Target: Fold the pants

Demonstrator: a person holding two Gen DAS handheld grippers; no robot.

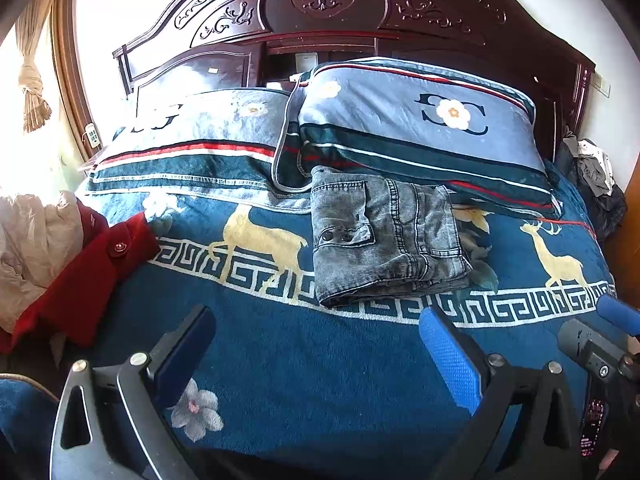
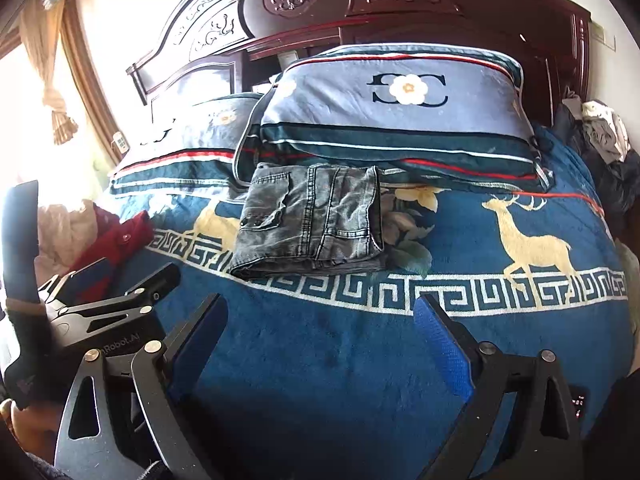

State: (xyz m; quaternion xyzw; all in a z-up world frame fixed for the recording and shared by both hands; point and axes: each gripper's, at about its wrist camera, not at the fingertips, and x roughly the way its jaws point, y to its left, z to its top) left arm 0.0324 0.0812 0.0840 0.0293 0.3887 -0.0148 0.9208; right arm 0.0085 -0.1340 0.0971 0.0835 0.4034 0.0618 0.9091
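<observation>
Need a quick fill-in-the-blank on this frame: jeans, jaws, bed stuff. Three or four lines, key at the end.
1. The grey jeans lie ____ into a compact stack on the blue bedspread.
2. The jaws of the left gripper and right gripper are both ____.
3. The far edge of the jeans meets a ____.
4. The garment at the bed's left edge is ____ in colour.

Missing words: folded; open; pillow; red

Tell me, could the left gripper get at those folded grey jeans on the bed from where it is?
Probably yes. The left gripper has its jaws wide open and empty, and only bare blue bedspread lies between it and the folded jeans. The red garment sits off to the side, out of the way.
</observation>
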